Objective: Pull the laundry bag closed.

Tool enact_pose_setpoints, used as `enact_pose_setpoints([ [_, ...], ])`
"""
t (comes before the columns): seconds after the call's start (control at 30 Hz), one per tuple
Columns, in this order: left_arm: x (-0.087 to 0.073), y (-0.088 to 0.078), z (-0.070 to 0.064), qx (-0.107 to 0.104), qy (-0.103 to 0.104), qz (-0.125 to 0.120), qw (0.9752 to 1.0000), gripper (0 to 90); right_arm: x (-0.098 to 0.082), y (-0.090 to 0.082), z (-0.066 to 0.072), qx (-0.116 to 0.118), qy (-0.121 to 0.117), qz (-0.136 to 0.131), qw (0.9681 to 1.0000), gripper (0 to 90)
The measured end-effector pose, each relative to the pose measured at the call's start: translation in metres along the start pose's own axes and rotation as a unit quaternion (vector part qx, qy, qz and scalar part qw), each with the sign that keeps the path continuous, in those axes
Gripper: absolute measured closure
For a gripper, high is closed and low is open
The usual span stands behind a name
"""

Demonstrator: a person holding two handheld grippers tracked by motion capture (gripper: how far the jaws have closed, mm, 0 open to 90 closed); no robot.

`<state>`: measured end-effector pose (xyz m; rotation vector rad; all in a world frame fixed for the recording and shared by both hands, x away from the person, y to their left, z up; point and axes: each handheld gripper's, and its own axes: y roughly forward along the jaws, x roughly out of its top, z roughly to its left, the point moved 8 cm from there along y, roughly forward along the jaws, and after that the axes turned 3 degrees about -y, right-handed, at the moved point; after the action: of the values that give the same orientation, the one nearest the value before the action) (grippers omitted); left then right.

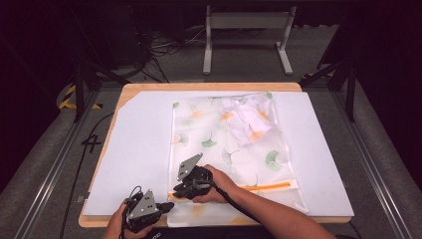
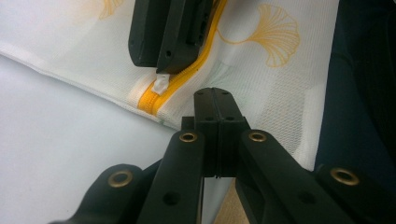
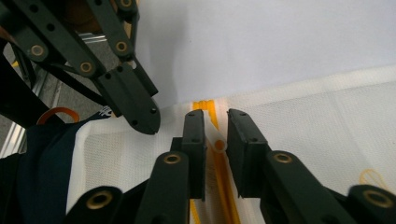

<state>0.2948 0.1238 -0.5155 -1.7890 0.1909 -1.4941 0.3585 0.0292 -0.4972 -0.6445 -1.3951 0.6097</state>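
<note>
White mesh laundry bag printed with green and orange ginkgo leaves (image 1: 224, 144) lies flat on a pale foam sheet (image 1: 139, 149) that covers a light wooden table (image 1: 199, 86), running from the far middle to the near edge, with a crumpled white garment (image 1: 247, 118) inside it at the far right. In the high view an orange zipper (image 1: 268, 186) crosses the bag's near end; the right gripper (image 1: 180, 191) sits at the zipper's left end in the person's right hand (image 1: 219, 185), and the left gripper (image 1: 164, 206) rests just near-left of it at the bag's near left corner, held by the left hand (image 1: 117, 226). In the left gripper view, the left gripper (image 2: 214, 93) has its jaws pressed fully together over the mesh at the bag's edge; whether any cloth is pinched between them cannot be told. Just beyond, the right gripper (image 2: 167, 60) bears on the zipper (image 2: 156, 95), with the small white zipper pull (image 2: 161, 83) poking out beneath it. In the right gripper view, the right gripper (image 3: 215, 120) stands slightly parted, its jaws straddling the zipper (image 3: 219, 182) with the white pull (image 3: 218, 140) between them, a narrow gap left on either side. The left gripper (image 3: 142, 119) shows at upper left, its tip close beside on the mesh.
</note>
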Motion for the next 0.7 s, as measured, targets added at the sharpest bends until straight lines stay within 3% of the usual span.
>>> enact_pose_setpoints([
  [0.03, 0.000, 0.000, 0.000, -0.001, 0.000, 0.000, 1.0000, 90.0, 0.000, 0.001, -0.002, -0.002, -0.002, -0.002, 1.0000, 71.5],
  [0.17, 0.000, 0.000, 0.001, -0.002, 0.000, 0.001, 1.0000, 90.0, 0.002, 0.002, -0.005, -0.004, -0.001, -0.008, 1.0000, 71.5],
  [0.3, 0.000, 0.000, 0.001, -0.004, -0.001, 0.000, 1.0000, 90.0, 0.004, 0.006, -0.004, -0.003, -0.022, -0.004, 0.9997, 73.4],
  [0.4, 0.000, 0.000, 0.001, -0.004, 0.000, 0.000, 1.0000, 90.0, 0.005, 0.005, -0.005, -0.004, -0.021, -0.005, 0.9998, 71.8],
  [0.5, 0.000, 0.000, 0.001, -0.006, -0.001, -0.001, 1.0000, 90.0, 0.011, -0.001, -0.005, 0.010, -0.018, -0.025, 0.9995, 66.6],
  [0.6, 0.000, 0.000, 0.001, -0.007, -0.004, 0.000, 1.0000, 90.0, 0.014, -0.001, -0.005, 0.007, -0.016, -0.024, 0.9996, 65.1],
  [0.7, 0.000, 0.000, 0.001, -0.004, 0.000, 0.001, 1.0000, 90.0, 0.014, 0.005, -0.003, 0.009, -0.027, -0.006, 0.9996, 64.0],
])
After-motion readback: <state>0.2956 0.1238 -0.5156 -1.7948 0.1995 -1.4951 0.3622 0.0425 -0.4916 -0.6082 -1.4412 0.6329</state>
